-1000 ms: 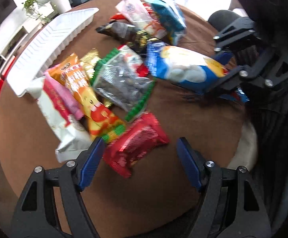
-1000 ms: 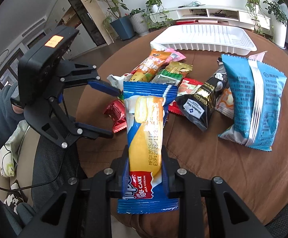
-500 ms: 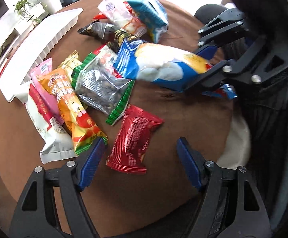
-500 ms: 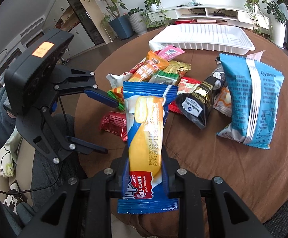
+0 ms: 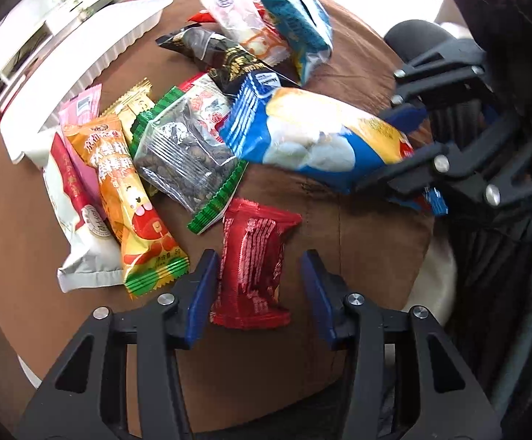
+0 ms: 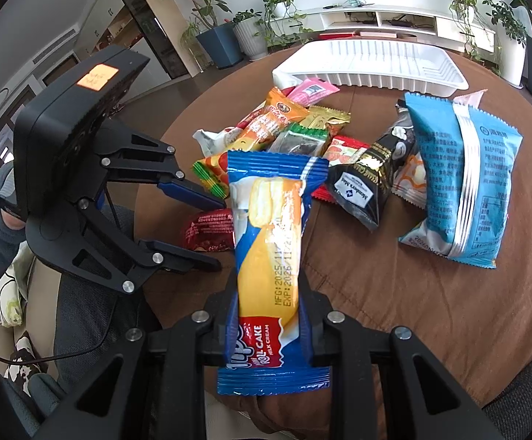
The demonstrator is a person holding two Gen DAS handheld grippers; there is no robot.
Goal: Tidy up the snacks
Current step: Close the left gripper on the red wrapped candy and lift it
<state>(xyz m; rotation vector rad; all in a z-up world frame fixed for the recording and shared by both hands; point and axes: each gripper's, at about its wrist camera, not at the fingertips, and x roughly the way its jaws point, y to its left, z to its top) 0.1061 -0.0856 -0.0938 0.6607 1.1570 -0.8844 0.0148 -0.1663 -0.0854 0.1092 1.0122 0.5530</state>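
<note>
Straddling the red snack packet (image 5: 253, 264) on the brown tabletop (image 5: 357, 242), the left gripper (image 5: 257, 278) has just been closing its jaws, pads not yet touching it. Right gripper (image 6: 269, 315) jaws clamp the blue roll cake packet (image 6: 271, 242), raised above the tabletop.

Table cover (image 5: 368, 249): brown cloth, matt, suede-like nap, stitched seam.
Tray (image 6: 372, 60): white plastic, ribbed, slight sheen.
Red pack (image 5: 255, 267): glossy foil-like film, crinkled.
Roll cake pack (image 6: 271, 256): glossy plastic film, crimped ends.
Seed pack (image 5: 189, 150): clear shiny film.
Black pack (image 6: 367, 183): glossy, gold print.
Left gripper (image 5: 255, 289): matt black plastic frame, blue pads, bright metal screws.
</note>
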